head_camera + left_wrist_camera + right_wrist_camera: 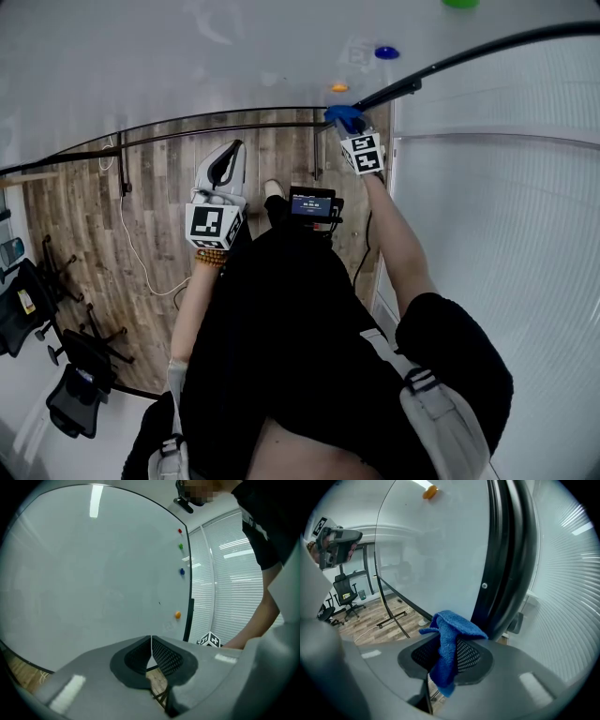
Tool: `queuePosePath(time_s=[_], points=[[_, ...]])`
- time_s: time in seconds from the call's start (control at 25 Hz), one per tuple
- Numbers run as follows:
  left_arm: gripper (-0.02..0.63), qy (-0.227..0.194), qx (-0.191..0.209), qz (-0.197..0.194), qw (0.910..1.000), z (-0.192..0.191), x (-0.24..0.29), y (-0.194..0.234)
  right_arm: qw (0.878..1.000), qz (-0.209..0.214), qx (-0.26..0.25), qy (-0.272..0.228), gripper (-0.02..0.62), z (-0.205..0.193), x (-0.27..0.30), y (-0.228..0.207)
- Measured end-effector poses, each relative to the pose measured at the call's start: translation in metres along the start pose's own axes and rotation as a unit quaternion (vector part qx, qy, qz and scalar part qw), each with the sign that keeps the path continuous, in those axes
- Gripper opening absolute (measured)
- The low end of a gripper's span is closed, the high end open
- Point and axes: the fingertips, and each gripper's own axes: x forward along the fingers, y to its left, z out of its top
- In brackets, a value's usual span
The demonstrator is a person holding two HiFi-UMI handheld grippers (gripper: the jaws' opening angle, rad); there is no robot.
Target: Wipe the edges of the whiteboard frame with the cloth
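Observation:
The whiteboard (187, 56) has a black frame (469, 54) along its right side and bottom edge (187, 128). My right gripper (345, 120) is shut on a blue cloth (449, 639) and holds it against the frame (506, 564) near the lower right corner. In the head view the blue cloth (343, 115) shows at that corner. My left gripper (225, 169) hangs below the board's bottom edge, shut with nothing in it; its jaws (151, 656) meet in the left gripper view, facing the whiteboard (93, 573).
Coloured magnets (180, 546) sit on the board near its right edge, an orange one (338, 88) lowest. A frosted blind wall (506, 234) stands right of the board. Office chairs (56, 375) and a cable (141, 262) lie on the wooden floor.

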Motion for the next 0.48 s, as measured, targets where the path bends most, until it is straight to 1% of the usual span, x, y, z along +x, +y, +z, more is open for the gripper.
queuePosePath(time_s=[0.28, 0.48], points=[[0.001, -0.001, -0.003, 0.013, 0.9999, 0.0, -0.005, 0.008, 1.0, 0.014, -0.009, 0.002, 0.109, 0.003, 0.004, 0.009], [0.001, 0.002, -0.006, 0.013, 0.9999, -0.005, -0.006, 0.007, 1.0, 0.019, -0.01, 0.003, 0.109, 0.004, 0.008, 0.014]])
